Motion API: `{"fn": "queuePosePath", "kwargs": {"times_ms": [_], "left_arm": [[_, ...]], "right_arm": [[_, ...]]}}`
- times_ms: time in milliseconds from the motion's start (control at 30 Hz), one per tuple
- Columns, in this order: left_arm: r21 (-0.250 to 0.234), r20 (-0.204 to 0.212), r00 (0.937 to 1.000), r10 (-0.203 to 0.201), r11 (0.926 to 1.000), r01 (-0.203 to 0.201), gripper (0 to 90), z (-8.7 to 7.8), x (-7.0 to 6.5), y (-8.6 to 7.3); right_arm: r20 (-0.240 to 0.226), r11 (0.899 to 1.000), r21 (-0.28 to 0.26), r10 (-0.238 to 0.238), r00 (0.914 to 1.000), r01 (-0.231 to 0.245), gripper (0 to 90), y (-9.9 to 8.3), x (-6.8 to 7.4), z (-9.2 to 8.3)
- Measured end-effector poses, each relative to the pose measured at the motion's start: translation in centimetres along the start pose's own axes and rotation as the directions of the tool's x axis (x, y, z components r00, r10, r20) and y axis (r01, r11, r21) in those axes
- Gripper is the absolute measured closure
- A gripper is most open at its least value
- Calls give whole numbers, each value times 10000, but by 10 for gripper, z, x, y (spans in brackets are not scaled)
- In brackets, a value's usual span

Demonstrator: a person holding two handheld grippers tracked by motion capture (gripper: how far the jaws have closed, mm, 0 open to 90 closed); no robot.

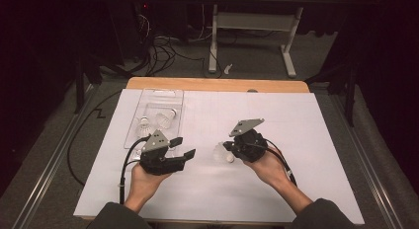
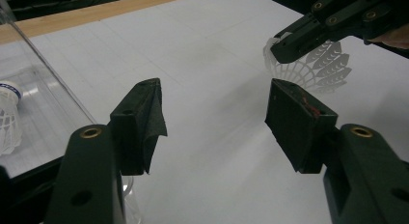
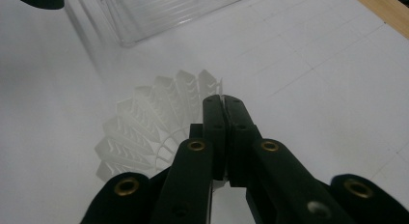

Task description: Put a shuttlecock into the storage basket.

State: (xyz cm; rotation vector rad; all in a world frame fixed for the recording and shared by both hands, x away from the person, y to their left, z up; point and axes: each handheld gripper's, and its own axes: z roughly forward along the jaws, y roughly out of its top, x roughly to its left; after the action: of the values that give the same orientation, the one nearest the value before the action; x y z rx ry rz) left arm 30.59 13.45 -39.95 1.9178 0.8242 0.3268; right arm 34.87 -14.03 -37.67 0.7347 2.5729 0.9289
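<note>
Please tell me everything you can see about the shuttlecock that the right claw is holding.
The shuttlecock is white, with a skirt that looks like plastic, moulded into ribbed, feather-shaped vanes. The right claw is shut on the rim of its skirt. It sits at the middle of the white sheet, low over it; whether it touches the sheet is unclear. Its cork end points toward the person in the high view.

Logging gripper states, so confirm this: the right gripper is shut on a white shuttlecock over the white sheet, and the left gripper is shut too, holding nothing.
One thing is wrong: the left gripper is open, its jaws standing wide apart and empty, as the left gripper view shows. The right gripper is indeed shut on the white shuttlecock over the white sheet.
</note>
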Motion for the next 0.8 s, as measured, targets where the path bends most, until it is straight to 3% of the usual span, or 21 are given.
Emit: {"fn": "queuePosePath", "kwargs": {"times_ms": [800], "left_arm": [[636, 767, 9969, -178, 9979, 129, 441, 21, -7, 17]], "right_arm": [[-158, 9999, -136, -96, 9998, 94, 900, 2, 2, 1]]}}
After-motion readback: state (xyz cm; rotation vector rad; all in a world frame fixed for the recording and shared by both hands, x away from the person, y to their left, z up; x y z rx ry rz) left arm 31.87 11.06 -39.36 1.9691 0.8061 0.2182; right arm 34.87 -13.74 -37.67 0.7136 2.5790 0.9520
